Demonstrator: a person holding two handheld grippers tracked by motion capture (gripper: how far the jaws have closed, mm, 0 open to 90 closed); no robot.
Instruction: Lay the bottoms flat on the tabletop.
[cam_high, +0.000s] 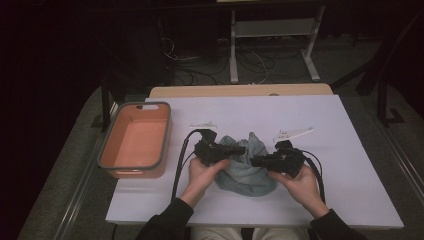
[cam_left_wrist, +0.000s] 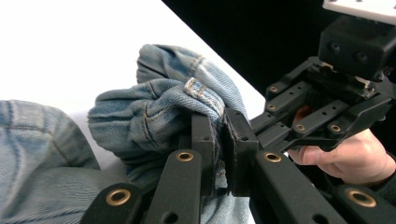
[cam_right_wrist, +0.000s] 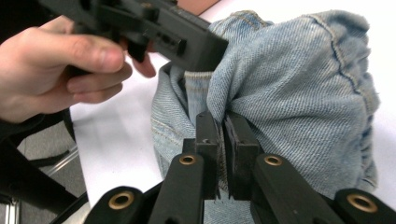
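Observation:
A crumpled piece of light blue denim (cam_high: 245, 167) lies bunched on the white table top (cam_high: 345, 150), between my two grippers. My left gripper (cam_high: 239, 149) comes in from the left and is shut on a seamed fold of the denim (cam_left_wrist: 187, 102), its jaws pressed together with cloth between them. From the right, my right gripper (cam_high: 255, 161) is shut on another fold of the denim (cam_right_wrist: 289, 79). In the right gripper view the left gripper (cam_right_wrist: 205, 46) and the hand holding it sit just above the cloth.
An orange bin with a grey rim (cam_high: 134, 140) stands at the table's left edge, nothing visible inside. Black cables (cam_high: 179, 165) trail from the grippers over the table. Beyond the far edge are a white frame (cam_high: 272, 40) and floor cables.

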